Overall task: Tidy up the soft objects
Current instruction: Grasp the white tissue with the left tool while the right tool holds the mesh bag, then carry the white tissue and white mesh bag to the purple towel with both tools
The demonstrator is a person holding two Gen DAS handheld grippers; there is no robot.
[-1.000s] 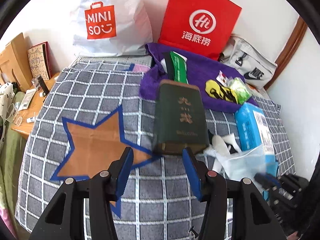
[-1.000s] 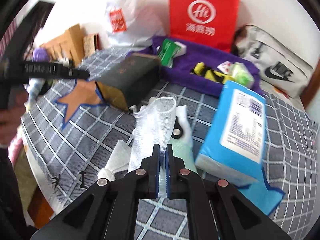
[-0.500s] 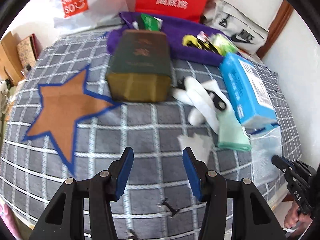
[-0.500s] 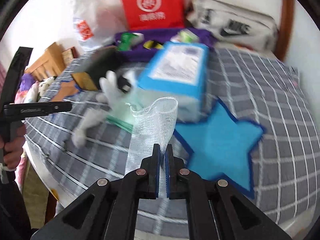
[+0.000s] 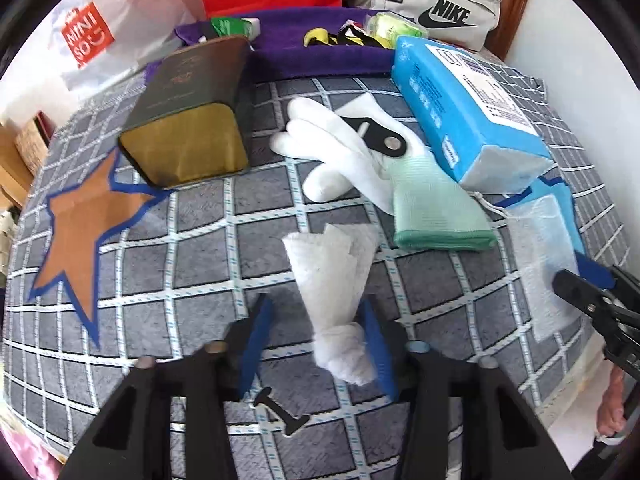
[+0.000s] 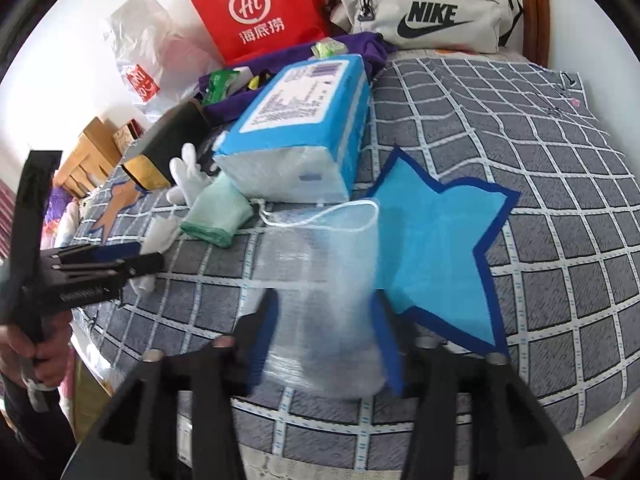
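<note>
The white mesh pouch [image 6: 320, 280] is lying flat on the checked bedspread [image 6: 540, 160], its right edge overlapping the blue star patch [image 6: 440, 248], just in front of the blue tissue pack [image 6: 304, 120]. My right gripper [image 6: 324, 328] has its fingers spread wide on either side of the pouch's near end, not pinching it as far as I can see. Left of the tissue pack there's the white glove with the green cuff [image 5: 360, 160], touching the pack, with a black metal tag [image 5: 380, 140] on top of it. In front of the glove sits a crumpled white tissue [image 5: 332, 272], and my left gripper [image 5: 316, 344] has its fingers open around its twisted end. Further left of the pack is the dark green tin [image 5: 192, 104], its near corner on the orange star patch [image 5: 84, 220].
</note>
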